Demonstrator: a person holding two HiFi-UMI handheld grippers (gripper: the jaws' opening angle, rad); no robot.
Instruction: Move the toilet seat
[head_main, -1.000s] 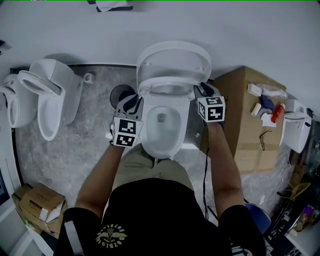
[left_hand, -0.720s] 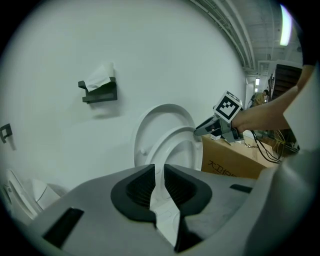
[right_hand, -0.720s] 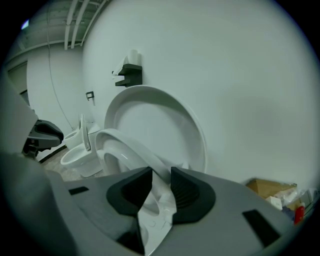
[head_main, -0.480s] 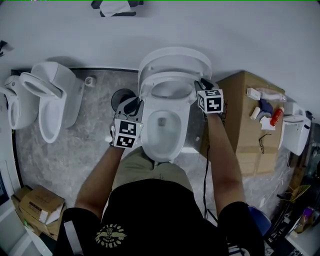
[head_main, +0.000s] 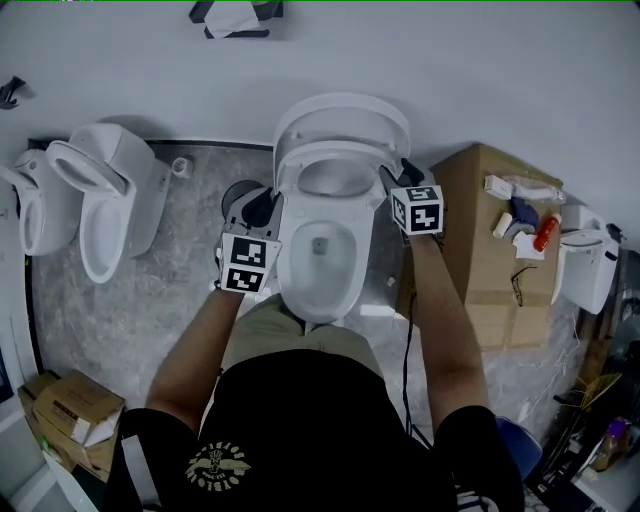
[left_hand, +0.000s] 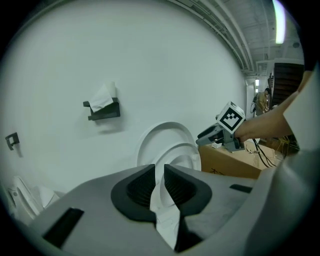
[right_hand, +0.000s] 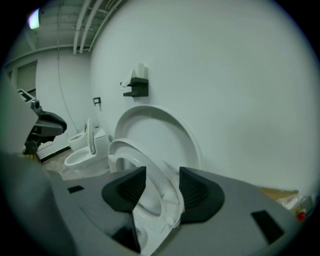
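The glossy white oval plastic toilet seat (head_main: 345, 152) is seen half-raised between white ceramic bowl (head_main: 318, 270) and upright white plastic lid (head_main: 340, 115), left edge pinched tight by the left gripper (left_hand: 160, 172), right rim left loose between the just-widened jaws of the right gripper (right_hand: 162, 182).

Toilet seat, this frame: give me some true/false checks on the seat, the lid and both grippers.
1. The lid stands up against the wall. True.
2. The seat lies flat on the bowl. False: it is tilted up, partway between the bowl and the lid.
3. The left gripper is closed on the seat's rim. True.
4. The right gripper grips the cardboard box. False: the seat's rim is between its jaws, which have just been opening and are not pressing on it.
5. A tissue holder hangs on the wall above the toilet. True.
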